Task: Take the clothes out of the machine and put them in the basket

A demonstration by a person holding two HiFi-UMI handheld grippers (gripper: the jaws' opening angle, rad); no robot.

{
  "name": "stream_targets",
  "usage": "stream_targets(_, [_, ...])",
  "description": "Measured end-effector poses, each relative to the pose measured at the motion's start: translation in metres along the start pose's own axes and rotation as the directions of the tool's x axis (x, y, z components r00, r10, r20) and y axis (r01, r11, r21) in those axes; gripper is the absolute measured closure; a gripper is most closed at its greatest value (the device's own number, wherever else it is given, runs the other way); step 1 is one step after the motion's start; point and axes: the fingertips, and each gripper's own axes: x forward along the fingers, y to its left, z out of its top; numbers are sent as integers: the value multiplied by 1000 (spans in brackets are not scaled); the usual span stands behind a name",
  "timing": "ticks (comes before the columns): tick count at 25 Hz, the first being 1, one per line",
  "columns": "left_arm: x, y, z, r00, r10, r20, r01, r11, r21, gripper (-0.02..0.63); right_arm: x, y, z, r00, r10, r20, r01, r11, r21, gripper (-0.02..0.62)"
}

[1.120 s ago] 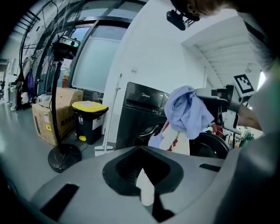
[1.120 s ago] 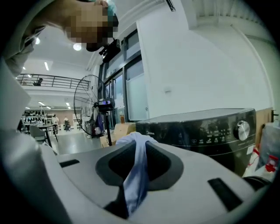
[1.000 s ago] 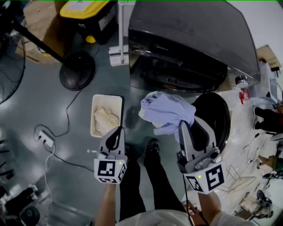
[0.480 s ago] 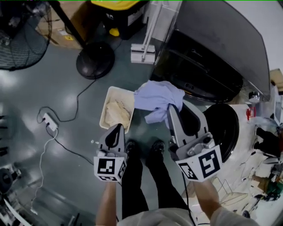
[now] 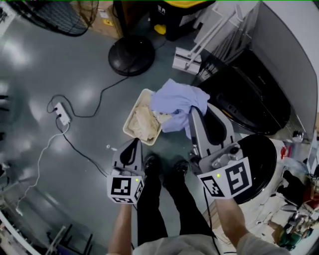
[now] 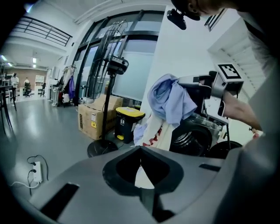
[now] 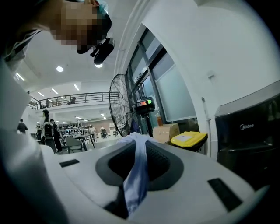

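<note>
My right gripper (image 5: 193, 112) is shut on a bunched light-blue garment (image 5: 177, 101), which hangs above the right end of the white basket (image 5: 130, 115). A cream cloth (image 5: 145, 122) lies in the basket. In the right gripper view a strip of the blue cloth (image 7: 138, 173) runs between the closed jaws of that gripper (image 7: 139, 142). My left gripper (image 5: 133, 143) is near the basket's near end, shut, with nothing in it (image 6: 141, 148). The left gripper view shows the garment (image 6: 173, 98) held up in front of the black washing machine (image 5: 249, 94), whose round door (image 5: 259, 167) stands open.
A floor fan's black base (image 5: 132, 55) stands beyond the basket, beside a yellow-lidded bin (image 5: 187, 5) and a white floor tool (image 5: 187, 60). A power strip (image 5: 62, 113) and cables lie at the left. The person's shoes (image 5: 149, 162) are just short of the basket.
Both grippers have swung left, away from the machine. The blue garment has travelled from in front of the door to above the basket's right end. The left gripper stays shut.
</note>
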Motion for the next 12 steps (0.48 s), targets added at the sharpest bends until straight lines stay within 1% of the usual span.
stream_targets(4, [-7,24,-4,999,38,6,-38,999,-28,588,23,19,-18,999,37,-30,-37,999,4,512])
stream_targets(7, [-10,39,-9,998,64,4,-64,997,-47,588,39,23,-33,997,48,-54,-48,999,12,512])
stream_targets(12, [-8,63,-29,995,95,-6,-96,993,-69,588,65,22,-77,994,52,-101,-48,998,38,512])
